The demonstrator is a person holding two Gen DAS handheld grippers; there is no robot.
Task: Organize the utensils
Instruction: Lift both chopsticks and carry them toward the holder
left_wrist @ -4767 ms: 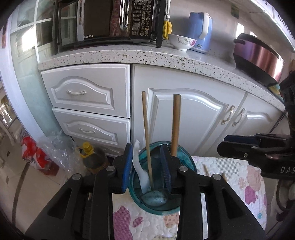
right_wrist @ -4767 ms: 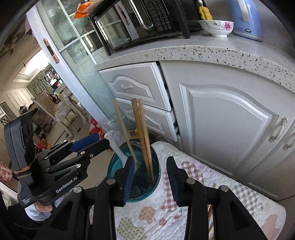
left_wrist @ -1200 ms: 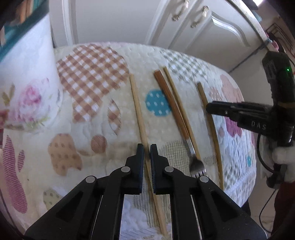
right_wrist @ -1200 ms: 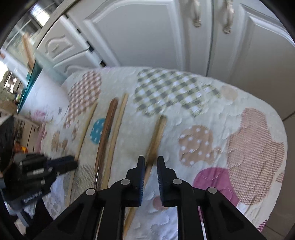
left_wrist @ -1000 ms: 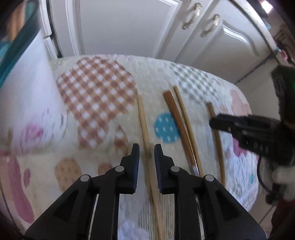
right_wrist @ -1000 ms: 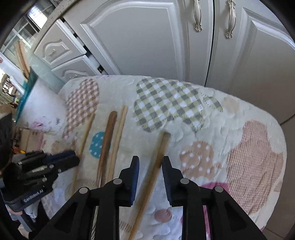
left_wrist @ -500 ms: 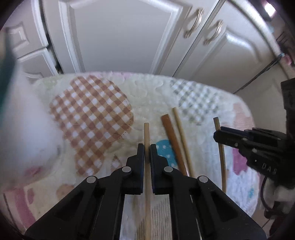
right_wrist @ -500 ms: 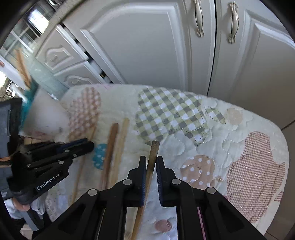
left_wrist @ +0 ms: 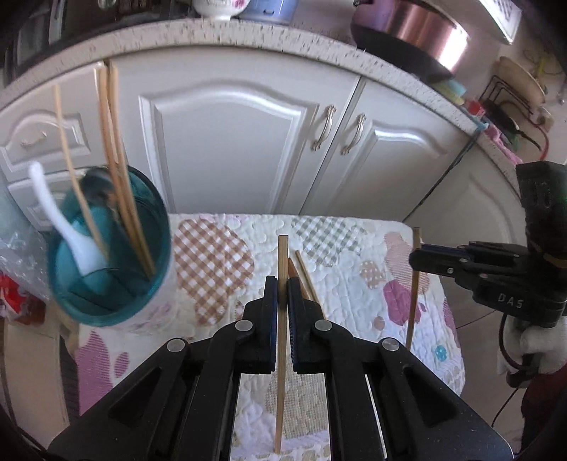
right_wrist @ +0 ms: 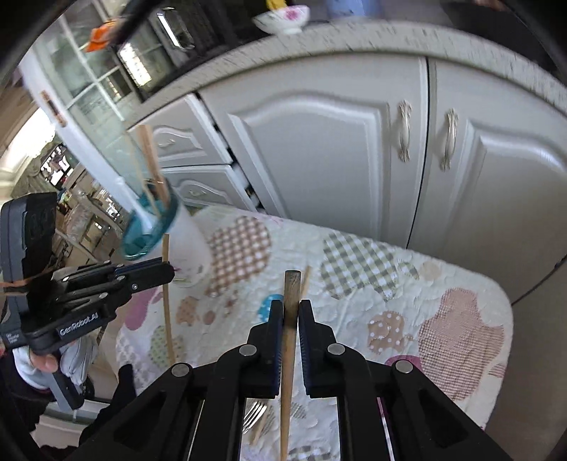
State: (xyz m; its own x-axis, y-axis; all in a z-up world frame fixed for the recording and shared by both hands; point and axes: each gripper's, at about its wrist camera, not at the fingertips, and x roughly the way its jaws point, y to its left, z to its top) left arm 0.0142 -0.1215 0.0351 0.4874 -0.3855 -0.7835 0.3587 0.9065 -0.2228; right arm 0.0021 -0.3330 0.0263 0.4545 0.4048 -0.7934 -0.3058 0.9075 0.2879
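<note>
My left gripper is shut on a light wooden chopstick and holds it upright above the quilted mat. My right gripper is shut on a darker wooden chopstick, also lifted off the mat. It shows at the right of the left wrist view. The teal utensil cup stands at the mat's left end with several chopsticks and a white spoon in it. A wooden-handled fork and one more chopstick lie on the mat.
White cabinet doors and drawers stand close behind the mat. The speckled counter above carries a bowl, a kettle and a rice cooker. A microwave sits at the counter's left.
Both grippers closed on chopsticks lying on the mat and lifted them. The views tilted up from the mat towards the cabinets, and the cup came into sight.
</note>
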